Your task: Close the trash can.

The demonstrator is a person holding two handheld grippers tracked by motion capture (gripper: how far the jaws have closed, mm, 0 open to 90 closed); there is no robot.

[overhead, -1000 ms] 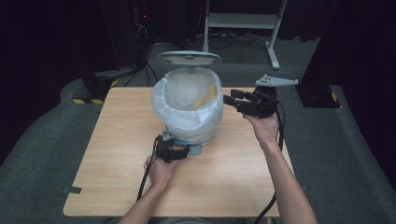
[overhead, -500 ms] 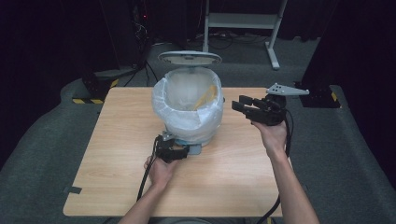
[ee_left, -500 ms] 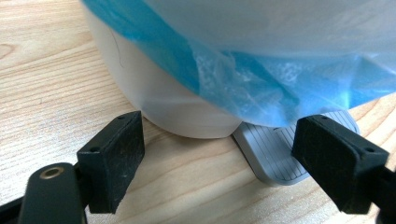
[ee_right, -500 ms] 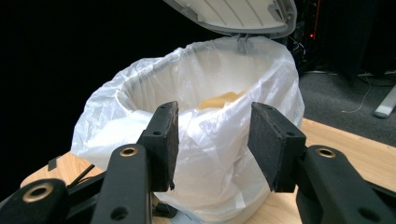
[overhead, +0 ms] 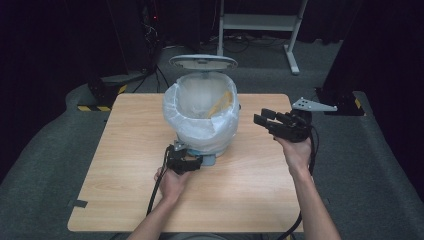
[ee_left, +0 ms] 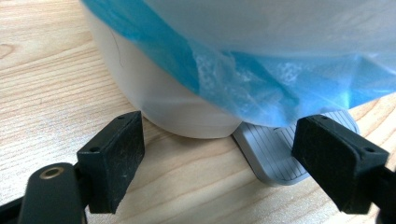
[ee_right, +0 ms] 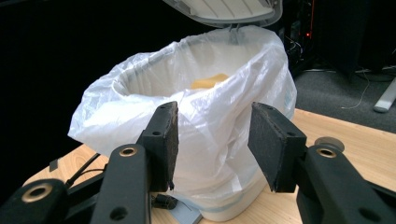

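A white pedal bin (overhead: 202, 131) lined with a pale plastic bag (ee_right: 205, 116) stands at the middle back of the wooden table (overhead: 125, 150), its lid (overhead: 202, 62) raised. Something yellow (ee_right: 208, 81) lies inside. My left gripper (overhead: 192, 162) rests low at the bin's front foot. In the left gripper view its jaws (ee_left: 224, 140) stand open, the right one over the grey pedal (ee_left: 271, 154). My right gripper (overhead: 263, 116) hovers to the right of the bin, pointing at it. Its jaws (ee_right: 212, 135) are open with nothing between them.
The bag's blue edge (ee_left: 243, 88) hangs over the bin's base. A dark tape scrap (overhead: 79, 203) sits near the table's front left corner. Behind the table are a white metal frame (overhead: 260, 22), black stands and cables on the grey floor.
My right gripper has drawn away from the bin's rim, to the right and nearer the person, and sunk a little. The left gripper and the bin have stayed put.
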